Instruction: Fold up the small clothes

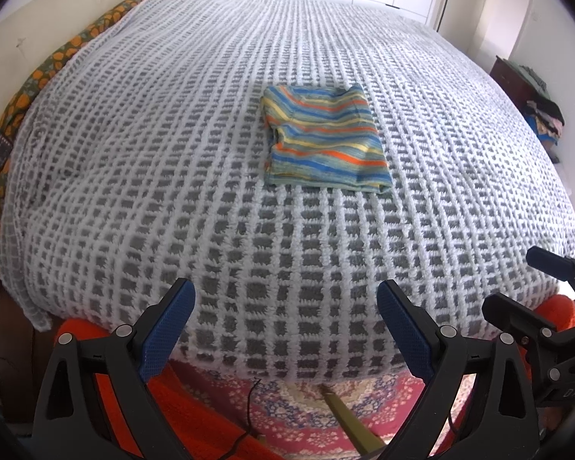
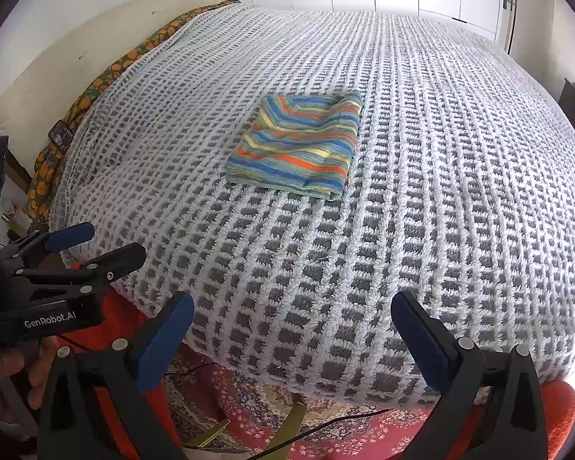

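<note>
1. My left gripper (image 1: 285,322) has its jaws spread wide apart with nothing between them; it hangs off the near edge of the bed (image 1: 134,153), above the patterned red rug (image 1: 303,414).
2. My right gripper (image 2: 292,335) is the same: jaws apart, empty, held just off the bed's near edge and beside the left one.
3. The striped garment (image 1: 324,142) lies toward the middle of the bed, a little nearer the far edge than me, well apart from both grippers. It rests flat on the grey-and-white checked blanket (image 2: 421,230) as a compact, roughly square packet with layered edges showing at its near side.
4. Judging by that tidy shape, I take this piece to be already folded; I see no sleeve or loose flap left sticking out.
5. Count: one folded garment on the bed, two grippers, one blanket. A heap of other clothes (image 1: 544,111) sits on dark furniture off the bed's right edge; how many pieces it holds I cannot tell.
6. If more folding remains, it would likely come from that heap.
</note>
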`<act>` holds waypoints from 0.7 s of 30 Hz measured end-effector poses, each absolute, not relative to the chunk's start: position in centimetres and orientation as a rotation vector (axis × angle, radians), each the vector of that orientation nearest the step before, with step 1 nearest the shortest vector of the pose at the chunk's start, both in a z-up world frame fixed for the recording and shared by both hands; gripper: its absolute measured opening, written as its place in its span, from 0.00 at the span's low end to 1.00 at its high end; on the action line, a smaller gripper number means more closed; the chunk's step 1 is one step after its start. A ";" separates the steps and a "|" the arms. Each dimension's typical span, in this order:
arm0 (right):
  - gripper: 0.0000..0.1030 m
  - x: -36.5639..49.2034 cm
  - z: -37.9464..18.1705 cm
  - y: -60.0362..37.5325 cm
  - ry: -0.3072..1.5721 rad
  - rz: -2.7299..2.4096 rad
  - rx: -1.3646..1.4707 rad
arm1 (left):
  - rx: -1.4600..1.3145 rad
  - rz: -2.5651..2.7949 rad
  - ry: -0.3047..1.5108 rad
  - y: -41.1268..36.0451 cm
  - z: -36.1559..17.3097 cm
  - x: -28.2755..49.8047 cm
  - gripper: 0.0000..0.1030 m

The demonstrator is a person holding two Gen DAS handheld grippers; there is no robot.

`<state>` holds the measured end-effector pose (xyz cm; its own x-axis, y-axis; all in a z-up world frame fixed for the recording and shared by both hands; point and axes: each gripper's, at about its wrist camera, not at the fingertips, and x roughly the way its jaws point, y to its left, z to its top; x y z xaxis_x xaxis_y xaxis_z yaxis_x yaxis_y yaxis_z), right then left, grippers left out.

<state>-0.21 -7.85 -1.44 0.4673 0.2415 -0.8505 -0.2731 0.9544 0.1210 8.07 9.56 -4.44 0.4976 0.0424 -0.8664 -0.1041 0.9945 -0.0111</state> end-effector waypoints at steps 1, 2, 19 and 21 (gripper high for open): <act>0.99 -0.2 -1.5 -7.9 1.038 0.315 -0.033 | -0.061 0.093 1.044 9.6 -4.4 8.1 0.94; 0.99 -0.1 -1.5 -7.9 1.038 0.314 -0.033 | -0.061 0.095 1.042 9.7 -4.4 8.2 0.94; 0.99 4.2 -2.3 -9.6 0.996 0.371 0.032 | -0.272 -0.112 1.052 13.5 -6.8 14.3 0.94; 0.99 6.2 -2.6 -9.9 0.988 0.408 0.075 | -0.293 -0.150 1.040 14.3 -7.5 16.7 0.94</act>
<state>6.21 -9.90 -2.58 0.4809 0.3682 -0.7957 -0.3010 0.9217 0.2446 16.66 14.32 -7.49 0.5008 -0.2596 -0.8257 -0.0161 0.9510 -0.3088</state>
